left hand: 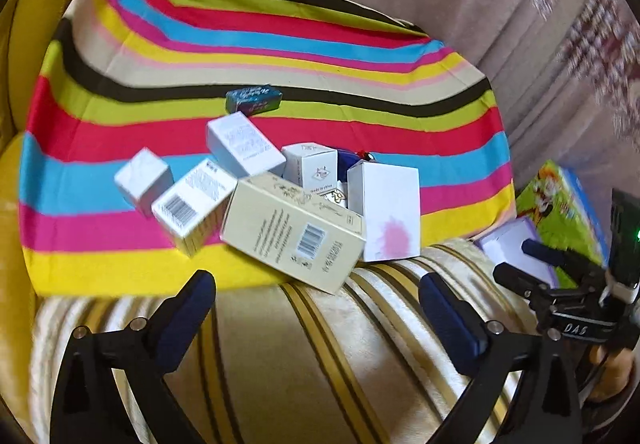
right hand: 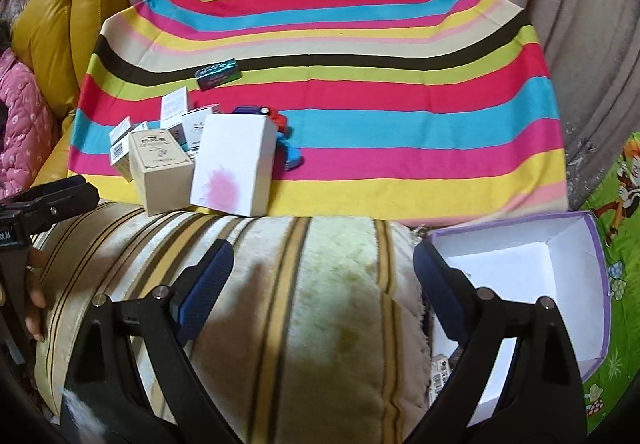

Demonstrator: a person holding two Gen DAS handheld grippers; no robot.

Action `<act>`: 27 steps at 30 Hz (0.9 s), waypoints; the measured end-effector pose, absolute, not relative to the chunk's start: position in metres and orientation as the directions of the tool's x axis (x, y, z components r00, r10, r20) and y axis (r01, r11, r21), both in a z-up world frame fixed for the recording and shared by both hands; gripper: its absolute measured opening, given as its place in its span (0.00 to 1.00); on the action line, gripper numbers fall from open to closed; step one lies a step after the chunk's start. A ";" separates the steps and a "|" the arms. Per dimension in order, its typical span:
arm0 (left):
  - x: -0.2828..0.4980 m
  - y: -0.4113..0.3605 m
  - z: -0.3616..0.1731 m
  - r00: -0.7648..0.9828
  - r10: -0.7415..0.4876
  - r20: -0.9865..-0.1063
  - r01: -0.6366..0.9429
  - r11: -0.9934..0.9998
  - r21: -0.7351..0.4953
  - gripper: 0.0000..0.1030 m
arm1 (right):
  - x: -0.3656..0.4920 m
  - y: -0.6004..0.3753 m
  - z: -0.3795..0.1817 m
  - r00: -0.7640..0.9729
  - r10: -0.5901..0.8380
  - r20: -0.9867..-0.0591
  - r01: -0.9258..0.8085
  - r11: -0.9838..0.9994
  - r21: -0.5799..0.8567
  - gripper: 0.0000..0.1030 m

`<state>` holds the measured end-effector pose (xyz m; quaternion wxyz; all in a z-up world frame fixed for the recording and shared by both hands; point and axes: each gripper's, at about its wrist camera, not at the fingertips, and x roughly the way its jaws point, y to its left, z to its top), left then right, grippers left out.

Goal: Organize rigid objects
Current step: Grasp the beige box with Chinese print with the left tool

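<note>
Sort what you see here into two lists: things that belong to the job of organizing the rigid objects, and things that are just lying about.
Part of the job:
- beige barcode box
- white box with pink stain
- small white boxes
- teal packet
- open purple-edged box
- left tool, right tool, both open

Just lying about:
- striped cloth
- pink jacket
- cartoon mat

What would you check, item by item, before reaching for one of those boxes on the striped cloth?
1. Left gripper open, nothing between its jaws: ok.
2. Right gripper open, nothing between its jaws: ok.
3. Tray has room: ok; mostly bare, one small carton in its near corner.
4. Beige box reachable: ok; nearest the left gripper, lying over the cloth edge.
5. Beige box free of neighbours: not ok; it lies against other boxes.
6. Stained box steady: cannot tell.
</note>
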<state>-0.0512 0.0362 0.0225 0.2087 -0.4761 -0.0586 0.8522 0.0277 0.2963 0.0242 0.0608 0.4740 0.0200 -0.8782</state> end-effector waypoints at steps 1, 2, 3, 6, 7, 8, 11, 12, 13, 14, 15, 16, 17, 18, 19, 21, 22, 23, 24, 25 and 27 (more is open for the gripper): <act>-0.054 0.036 0.023 -0.453 0.420 -0.786 -0.317 -0.900 -0.299 1.00 | 0.026 0.294 0.023 -0.539 -0.095 -0.837 0.131 -0.991 0.027 0.90; -0.057 0.035 0.022 -0.449 0.421 -0.788 -0.323 -0.899 -0.296 1.00 | 0.025 0.292 0.023 -0.537 -0.097 -0.838 0.134 -0.991 0.029 0.90; -0.060 0.035 0.021 -0.448 0.416 -0.792 -0.327 -0.900 -0.288 1.00 | 0.024 0.291 0.022 -0.535 -0.098 -0.839 0.136 -0.990 0.029 0.90; -0.065 0.036 0.017 -0.429 0.429 -0.795 -0.358 -0.889 -0.287 1.00 | 0.022 0.287 0.020 -0.526 -0.103 -0.844 0.149 -0.988 0.027 0.90; -0.067 0.039 0.016 -0.416 0.439 -0.797 -0.379 -0.880 -0.287 1.00 | 0.021 0.286 0.019 -0.522 -0.105 -0.847 0.151 -0.988 0.029 0.90; -0.068 0.041 0.016 -0.401 0.449 -0.798 -0.400 -0.870 -0.288 1.00 | 0.020 0.285 0.018 -0.518 -0.108 -0.848 0.153 -0.988 0.032 0.90; -0.074 0.045 0.015 -0.382 0.457 -0.804 -0.438 -0.855 -0.278 1.00 | 0.019 0.285 0.016 -0.511 -0.115 -0.852 0.156 -0.987 0.040 0.90; -0.075 0.046 0.014 -0.376 0.462 -0.804 -0.447 -0.850 -0.279 1.00 | 0.018 0.284 0.016 -0.511 -0.117 -0.851 0.157 -0.987 0.041 0.90; -0.078 0.046 0.014 -0.373 0.460 -0.806 -0.452 -0.849 -0.275 1.00 | 0.018 0.284 0.016 -0.511 -0.119 -0.851 0.157 -0.987 0.043 0.90; -0.079 0.046 0.013 -0.373 0.459 -0.806 -0.456 -0.847 -0.272 1.00 | 0.017 0.283 0.015 -0.512 -0.120 -0.851 0.157 -0.987 0.045 0.90; -0.081 0.046 0.013 -0.370 0.460 -0.807 -0.461 -0.845 -0.270 1.00 | 0.017 0.283 0.015 -0.511 -0.121 -0.851 0.158 -0.986 0.045 0.90; -0.084 0.046 0.012 -0.364 0.461 -0.809 -0.465 -0.843 -0.272 1.00 | 0.017 0.282 0.014 -0.510 -0.122 -0.851 0.160 -0.986 0.046 0.90; -0.086 0.045 0.011 -0.364 0.457 -0.812 -0.464 -0.845 -0.268 1.00 | 0.016 0.281 0.013 -0.509 -0.122 -0.852 0.162 -0.986 0.045 0.90; -0.088 0.045 0.010 -0.365 0.453 -0.813 -0.465 -0.846 -0.263 1.00 | 0.016 0.280 0.012 -0.508 -0.121 -0.853 0.163 -0.986 0.043 0.90; -0.090 0.045 0.010 -0.363 0.455 -0.813 -0.470 -0.843 -0.262 1.00 | 0.016 0.280 0.010 -0.506 -0.120 -0.854 0.163 -0.986 0.041 0.90; -0.092 0.047 0.009 -0.357 0.458 -0.814 -0.485 -0.836 -0.258 1.00 | 0.016 0.279 0.009 -0.506 -0.121 -0.854 0.163 -0.986 0.043 0.90; -0.092 0.050 0.009 -0.356 0.457 -0.815 -0.499 -0.831 -0.248 1.00 | 0.016 0.280 0.008 -0.506 -0.123 -0.854 0.164 -0.985 0.045 0.90; -0.092 0.052 0.009 -0.354 0.456 -0.816 -0.507 -0.827 -0.242 1.00 | 0.016 0.280 0.008 -0.505 -0.126 -0.854 0.163 -0.985 0.049 0.90; -0.093 0.055 0.008 -0.353 0.449 -0.820 -0.519 -0.824 -0.228 1.00 | 0.015 0.280 0.007 -0.504 -0.127 -0.854 0.163 -0.985 0.051 0.90; -0.094 0.057 0.008 -0.356 0.441 -0.824 -0.523 -0.825 -0.215 1.00 | 0.015 0.281 0.006 -0.501 -0.131 -0.856 0.163 -0.985 0.055 0.90; -0.096 0.061 0.007 -0.359 0.423 -0.832 -0.537 -0.823 -0.187 1.00 | 0.014 0.282 0.004 -0.494 -0.139 -0.858 0.164 -0.984 0.065 0.90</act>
